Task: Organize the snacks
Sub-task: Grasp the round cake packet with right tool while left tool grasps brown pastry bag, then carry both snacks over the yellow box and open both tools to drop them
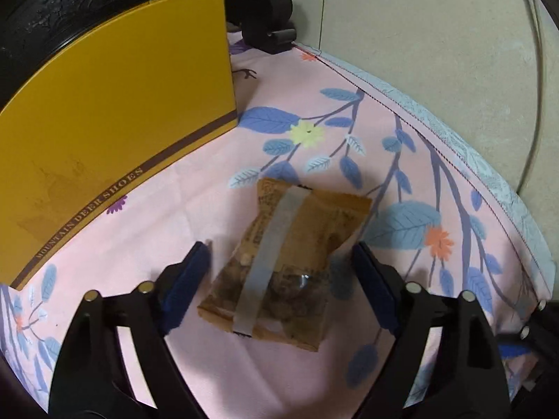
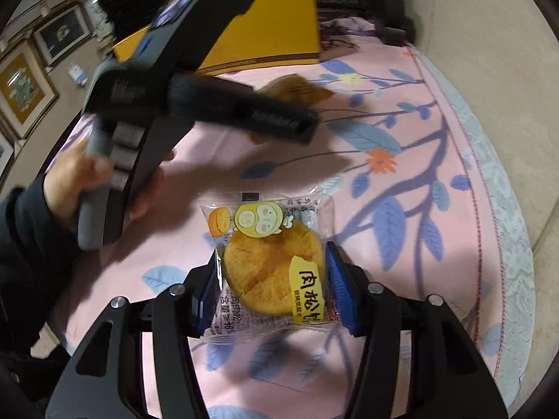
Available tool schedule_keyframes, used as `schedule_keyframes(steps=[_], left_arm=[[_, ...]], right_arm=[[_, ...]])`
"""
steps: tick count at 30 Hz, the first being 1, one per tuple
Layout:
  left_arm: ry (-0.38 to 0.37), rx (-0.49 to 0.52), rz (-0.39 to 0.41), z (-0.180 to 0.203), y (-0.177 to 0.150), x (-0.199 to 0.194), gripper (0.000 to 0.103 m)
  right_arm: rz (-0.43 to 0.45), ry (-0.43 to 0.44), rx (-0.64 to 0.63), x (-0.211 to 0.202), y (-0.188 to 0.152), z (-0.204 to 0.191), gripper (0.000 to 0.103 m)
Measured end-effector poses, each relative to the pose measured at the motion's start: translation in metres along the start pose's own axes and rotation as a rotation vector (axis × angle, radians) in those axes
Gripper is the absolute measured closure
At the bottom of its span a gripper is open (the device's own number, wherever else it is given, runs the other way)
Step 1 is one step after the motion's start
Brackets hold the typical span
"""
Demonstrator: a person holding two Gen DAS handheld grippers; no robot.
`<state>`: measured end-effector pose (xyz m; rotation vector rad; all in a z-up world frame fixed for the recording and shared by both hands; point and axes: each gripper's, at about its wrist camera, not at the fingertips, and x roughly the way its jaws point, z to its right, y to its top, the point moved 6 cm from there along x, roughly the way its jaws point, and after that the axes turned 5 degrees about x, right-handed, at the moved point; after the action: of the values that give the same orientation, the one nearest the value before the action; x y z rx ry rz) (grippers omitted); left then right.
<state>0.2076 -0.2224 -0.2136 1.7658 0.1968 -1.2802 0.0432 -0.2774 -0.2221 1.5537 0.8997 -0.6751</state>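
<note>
In the left wrist view, a brown snack packet [image 1: 286, 255] with a grey strip lies on the pink floral cloth [image 1: 314, 97]. My left gripper [image 1: 279, 279] is open, its blue pads on either side of the packet and apart from it. In the right wrist view, my right gripper [image 2: 272, 289] is shut on a clear-wrapped round yellow pastry [image 2: 272, 269]. The left gripper's body [image 2: 195, 97] shows above the brown packet [image 2: 297, 87]. A yellow shoe box [image 1: 115, 115] stands at the left; it also shows in the right wrist view [image 2: 276, 24].
The cloth's lace-trimmed edge [image 1: 454, 146] runs along the right, with beige floor beyond. Dark carved furniture [image 1: 269, 17] stands behind the box. A hand [image 2: 80, 181] holds the left gripper. Framed pictures [image 2: 24, 87] hang on the far left wall.
</note>
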Motion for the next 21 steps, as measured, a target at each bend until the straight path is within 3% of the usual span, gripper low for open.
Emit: schedule_keyframes(steps=[1, 3, 5, 12, 16, 21], left_arm=[[0.011, -0.015, 0.008, -0.002, -0.001, -0.002, 0.032], [0.029, -0.054, 0.021, -0.011, -0.003, -0.007, 0.054], [0.027, -0.084, 0.028, -0.017, -0.006, -0.009, 0.059], [0.054, -0.141, 0.054, -0.022, -0.016, -0.023, 0.063], [0.072, -0.219, 0.041, -0.048, -0.040, -0.037, 0.063], [0.101, -0.324, 0.029, -0.081, -0.079, -0.069, 0.063]], right_arm=[[0.004, -0.006, 0.000, 0.001, 0.002, 0.000, 0.047], [0.012, -0.028, -0.009, 0.004, 0.006, 0.000, 0.046], [0.021, -0.052, -0.019, 0.008, 0.009, -0.002, 0.046], [0.038, -0.071, -0.003, 0.013, 0.017, 0.004, 0.046], [0.044, -0.108, -0.043, 0.022, 0.027, 0.000, 0.047], [0.051, -0.075, -0.097, 0.030, 0.045, -0.027, 0.047]])
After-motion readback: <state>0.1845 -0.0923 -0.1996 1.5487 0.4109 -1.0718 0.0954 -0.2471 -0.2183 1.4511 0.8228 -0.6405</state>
